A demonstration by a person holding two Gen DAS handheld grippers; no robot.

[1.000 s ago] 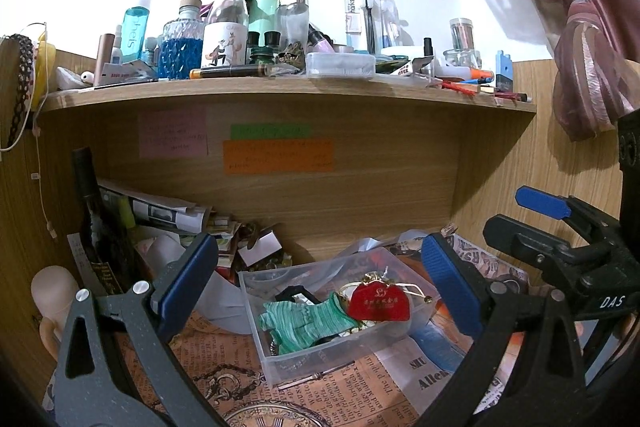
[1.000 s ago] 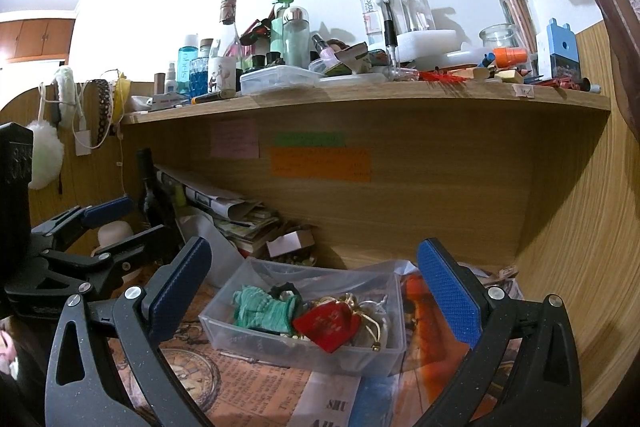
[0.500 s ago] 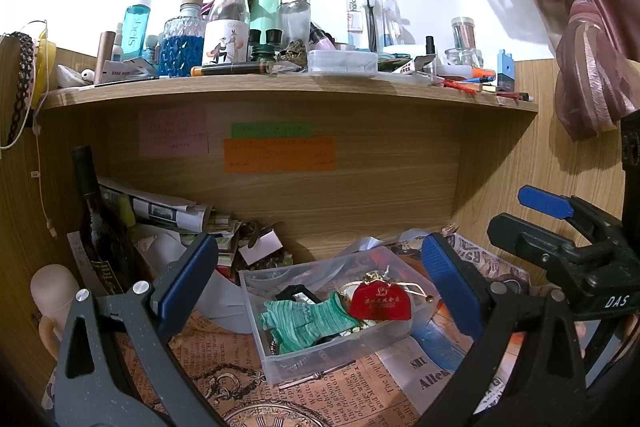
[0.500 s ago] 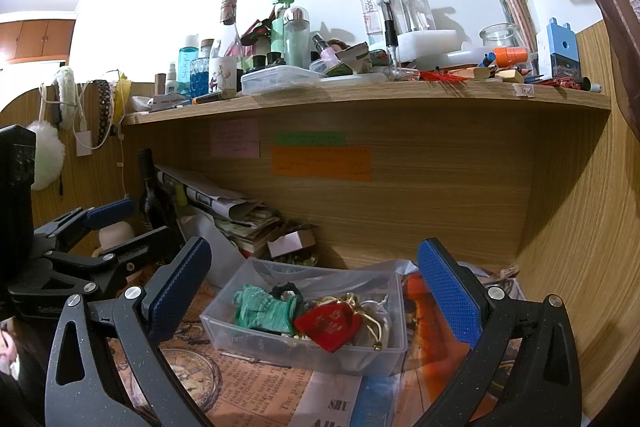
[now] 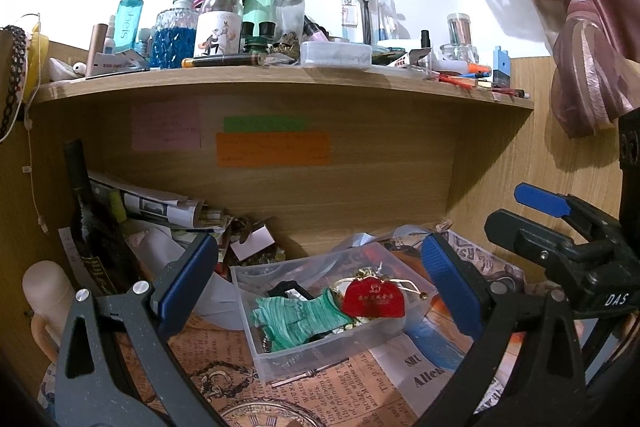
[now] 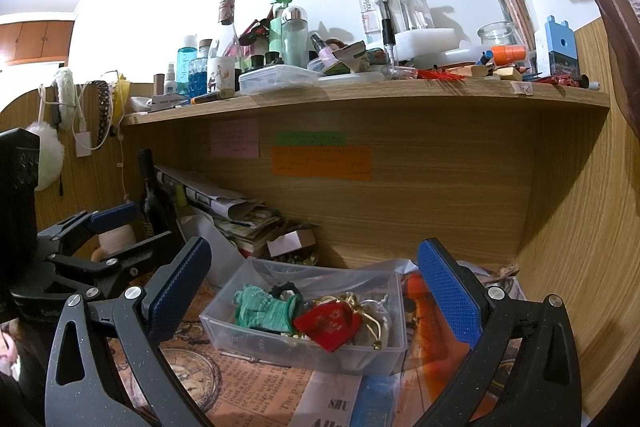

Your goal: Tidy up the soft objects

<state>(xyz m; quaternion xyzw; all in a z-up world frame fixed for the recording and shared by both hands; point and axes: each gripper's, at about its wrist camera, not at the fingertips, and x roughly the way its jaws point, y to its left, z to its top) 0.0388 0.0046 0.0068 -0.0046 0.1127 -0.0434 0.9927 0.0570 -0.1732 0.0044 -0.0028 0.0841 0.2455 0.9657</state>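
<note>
1. The left gripper (image 5: 320,283) hangs with its blue-padded jaws spread wide and nothing between them, above the desk.
2. The right gripper (image 6: 316,287) is likewise wide open and empty-handed, just beside the left one.
3. Between both sets of jaws sits a clear rectangular plastic bin (image 6: 256,341); its rim is open at the top.
4. Inside lie a green striped knit cloth (image 5: 296,319) and, touching it, a red fabric coin purse with a gold clasp (image 5: 374,301).
5. The bin rests on printed newspaper sheets (image 5: 224,363).
6. A wooden shelf crowded with bottles (image 6: 360,95) overhangs the nook; the wooden side wall (image 6: 580,227) closes the right.
</note>
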